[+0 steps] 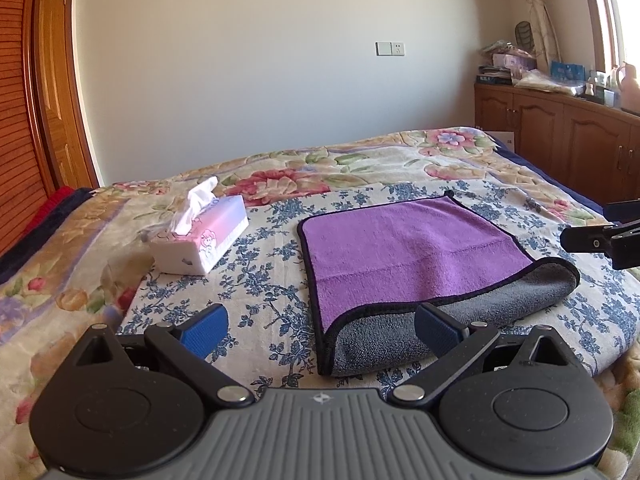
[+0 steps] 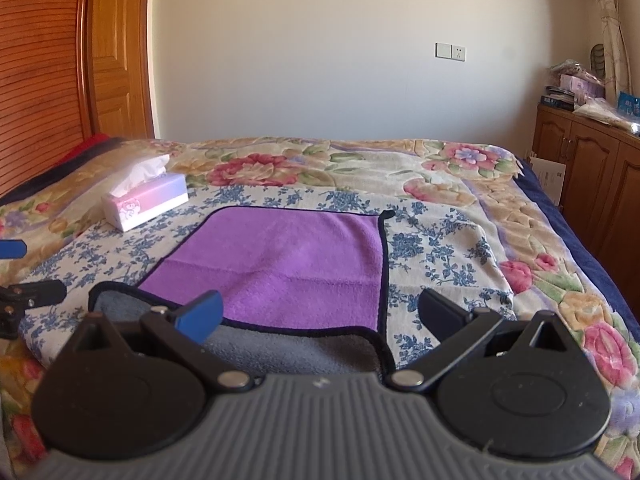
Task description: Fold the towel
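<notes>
Towel (image 1: 408,248) on bed (image 1: 256,280), purple face up, near edge rolled over showing grey; left gripper (image 1: 320,330) spread wide, near-left corner between fingers; right gripper (image 2: 320,314) wide, empty, near-right corner between fingers. Risk: pinching one layer only, or bedspread too, skews fold

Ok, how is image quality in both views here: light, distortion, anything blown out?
Left wrist view: the window is blown out at the upper right, strong fisheye bends the door, and the towel is sharp. Right wrist view: even daylight with no glare, the same barrel bend, and the towel is clear.
</notes>
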`<action>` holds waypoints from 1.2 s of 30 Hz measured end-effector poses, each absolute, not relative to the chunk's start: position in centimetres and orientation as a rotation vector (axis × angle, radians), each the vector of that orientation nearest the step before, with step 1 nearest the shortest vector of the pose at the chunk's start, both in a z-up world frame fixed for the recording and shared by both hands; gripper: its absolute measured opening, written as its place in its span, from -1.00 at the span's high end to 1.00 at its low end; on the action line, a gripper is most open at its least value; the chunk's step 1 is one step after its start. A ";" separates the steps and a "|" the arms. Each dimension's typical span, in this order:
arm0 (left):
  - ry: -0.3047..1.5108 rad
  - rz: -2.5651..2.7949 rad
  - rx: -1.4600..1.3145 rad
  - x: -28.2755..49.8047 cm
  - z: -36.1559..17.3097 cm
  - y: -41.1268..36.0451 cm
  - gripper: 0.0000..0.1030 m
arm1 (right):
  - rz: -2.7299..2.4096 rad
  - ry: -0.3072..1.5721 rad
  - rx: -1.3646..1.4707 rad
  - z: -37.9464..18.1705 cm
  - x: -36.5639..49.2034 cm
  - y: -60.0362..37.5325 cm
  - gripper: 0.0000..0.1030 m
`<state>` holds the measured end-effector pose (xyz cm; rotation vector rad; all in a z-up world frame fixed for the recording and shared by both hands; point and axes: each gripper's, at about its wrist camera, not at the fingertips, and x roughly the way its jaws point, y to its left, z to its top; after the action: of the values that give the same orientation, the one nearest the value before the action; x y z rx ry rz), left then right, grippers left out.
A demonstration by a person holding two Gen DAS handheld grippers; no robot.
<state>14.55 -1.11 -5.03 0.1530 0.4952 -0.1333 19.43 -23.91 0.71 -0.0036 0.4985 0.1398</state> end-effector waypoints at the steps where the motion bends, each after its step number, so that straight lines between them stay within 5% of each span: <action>1: 0.497 -0.136 0.153 14.7 -5.1 -1.1 -0.97 | 0.140 0.501 -0.004 0.7 19.6 -23.9 -1.00; 32: 0.639 -0.229 0.079 19.2 -8.1 -0.4 0.35 | 0.167 0.653 0.029 -2.2 23.5 -25.3 -1.00; 36: 0.644 -0.233 0.074 19.3 -8.2 -0.4 0.35 | 0.185 0.688 0.056 -2.6 23.9 -25.7 -0.76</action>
<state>19.34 -0.40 -8.18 0.0741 0.6437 -0.2332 23.91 -25.66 -2.55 0.0559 0.6883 0.1855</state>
